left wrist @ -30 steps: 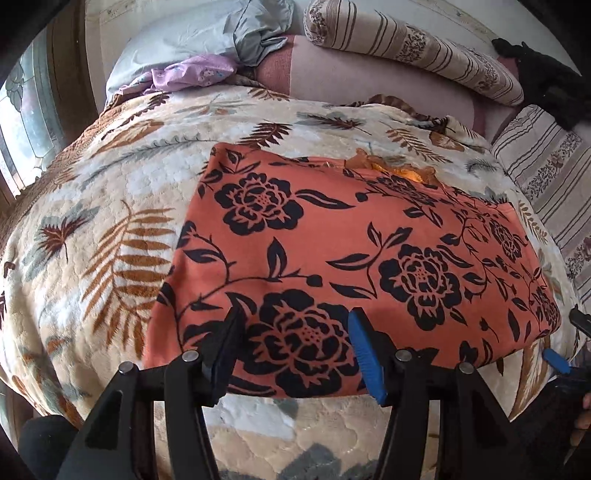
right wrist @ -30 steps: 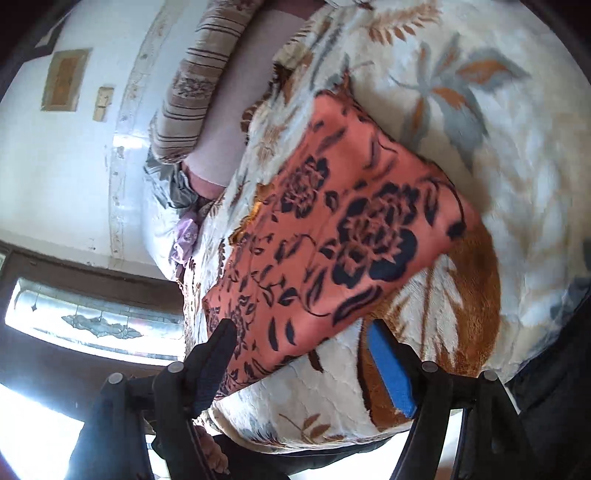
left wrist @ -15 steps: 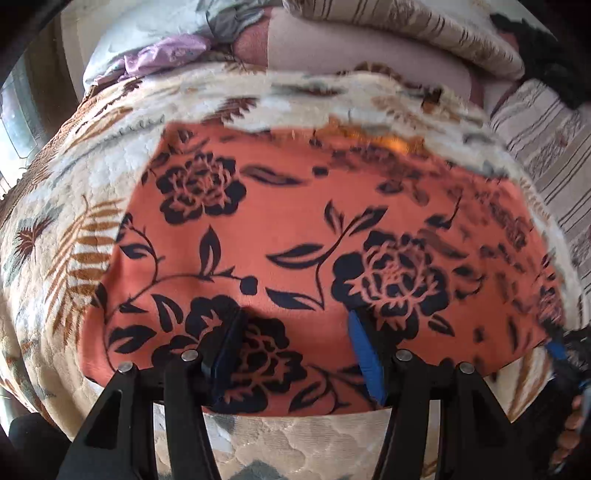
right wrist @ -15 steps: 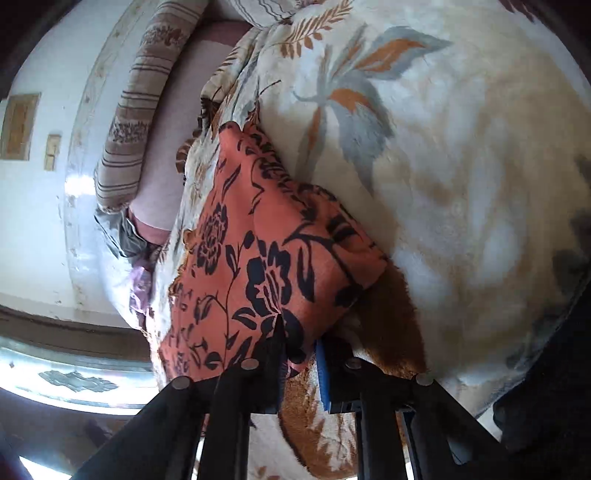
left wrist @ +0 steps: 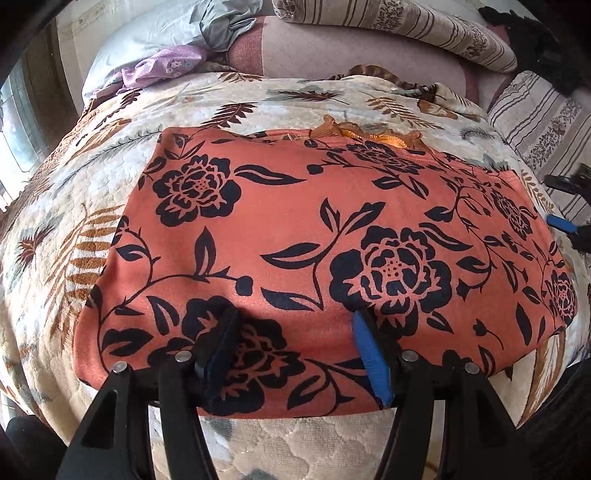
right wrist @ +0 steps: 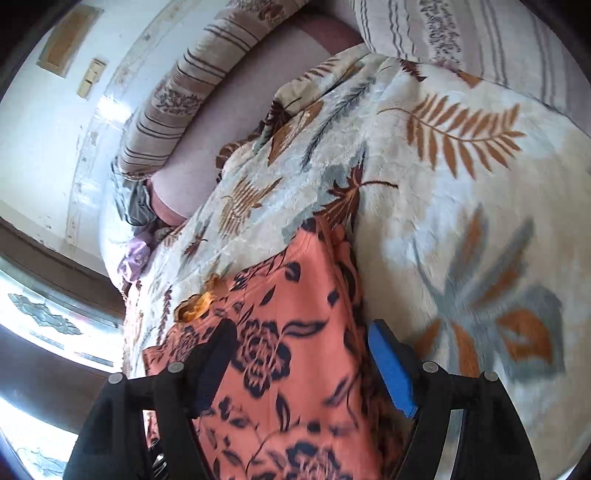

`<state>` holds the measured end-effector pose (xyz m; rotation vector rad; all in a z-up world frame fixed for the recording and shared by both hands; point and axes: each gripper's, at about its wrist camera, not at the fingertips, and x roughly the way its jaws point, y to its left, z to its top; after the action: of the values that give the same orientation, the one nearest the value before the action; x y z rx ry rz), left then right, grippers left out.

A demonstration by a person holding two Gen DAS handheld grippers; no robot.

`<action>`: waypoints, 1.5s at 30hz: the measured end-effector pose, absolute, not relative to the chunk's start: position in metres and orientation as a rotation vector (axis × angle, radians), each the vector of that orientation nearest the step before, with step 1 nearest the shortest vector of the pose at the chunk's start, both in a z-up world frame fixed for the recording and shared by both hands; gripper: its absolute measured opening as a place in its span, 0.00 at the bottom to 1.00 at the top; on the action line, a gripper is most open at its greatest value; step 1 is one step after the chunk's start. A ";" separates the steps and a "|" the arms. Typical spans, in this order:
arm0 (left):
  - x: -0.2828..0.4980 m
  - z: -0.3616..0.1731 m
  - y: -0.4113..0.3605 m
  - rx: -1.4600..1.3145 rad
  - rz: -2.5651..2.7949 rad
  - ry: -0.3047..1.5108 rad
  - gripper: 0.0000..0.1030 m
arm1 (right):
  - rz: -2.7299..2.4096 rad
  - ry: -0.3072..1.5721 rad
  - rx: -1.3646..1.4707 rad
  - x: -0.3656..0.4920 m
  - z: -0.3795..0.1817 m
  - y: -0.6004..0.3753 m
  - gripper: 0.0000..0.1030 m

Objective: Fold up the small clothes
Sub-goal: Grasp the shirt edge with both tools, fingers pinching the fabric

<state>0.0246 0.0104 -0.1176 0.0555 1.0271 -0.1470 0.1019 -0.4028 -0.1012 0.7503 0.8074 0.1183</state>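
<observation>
Orange floral garment (left wrist: 314,236) is laid flat on leaf-print blanket (left wrist: 55,229) | left hand-held gripper (left wrist: 295,350) is spread over near hem | right hand-held gripper (right wrist: 303,362) is spread over side edge

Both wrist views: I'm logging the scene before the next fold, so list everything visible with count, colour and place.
garment: one, orange with black flowers, spread flat on the blanket, near edge toward the cameras
blanket: one, cream with brown and grey leaves, covering the bed
striped pillows: at least two, beige with brown stripes, at the head and far right
purple cloth: one, lilac, crumpled at far left by the pillows
grey cloth: one, bunched behind the purple cloth
black item: one, top right corner, unclear what
window: one, bright, left in the right wrist view
left hand-held gripper: black, blue pads, open over the garment's near edge
right hand-held gripper: same, open over the garment's right side
</observation>
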 end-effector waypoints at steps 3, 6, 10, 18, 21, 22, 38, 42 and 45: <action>0.026 -0.118 0.012 0.040 -0.163 1.030 0.66 | 0.134 0.871 0.712 0.154 -0.117 -0.401 0.72; 0.025 -0.119 0.011 0.043 -0.176 1.023 0.69 | 0.076 0.931 0.705 0.176 -0.137 -0.401 0.15; 0.025 -0.118 0.013 0.036 -0.194 1.020 0.69 | 0.016 0.882 0.758 0.165 -0.140 -0.406 0.18; 0.010 -0.075 0.094 -0.216 -0.109 0.941 0.69 | -0.098 0.701 0.624 0.102 -0.069 -0.380 0.72; 0.016 -0.114 0.120 -0.213 -0.009 1.103 0.47 | 0.092 0.687 0.593 0.072 -0.057 -0.342 0.72; 0.011 -0.109 0.124 -0.217 -0.011 1.068 0.46 | 0.184 0.707 0.619 0.066 -0.063 -0.330 0.72; 0.163 -0.095 0.090 -0.122 -0.106 1.087 0.48 | 0.401 0.902 0.646 0.065 -0.115 -0.270 0.73; 0.188 -0.113 0.108 -0.154 0.006 1.118 0.48 | 0.333 0.877 0.792 0.092 -0.130 -0.301 0.73; 0.187 -0.104 0.112 -0.166 0.006 1.106 0.48 | 0.276 0.822 0.963 0.112 -0.137 -0.342 0.73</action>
<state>0.1873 0.1117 -0.1044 -0.1657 1.1063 0.0064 0.1121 -0.3418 -0.1371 0.9629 0.8224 0.2756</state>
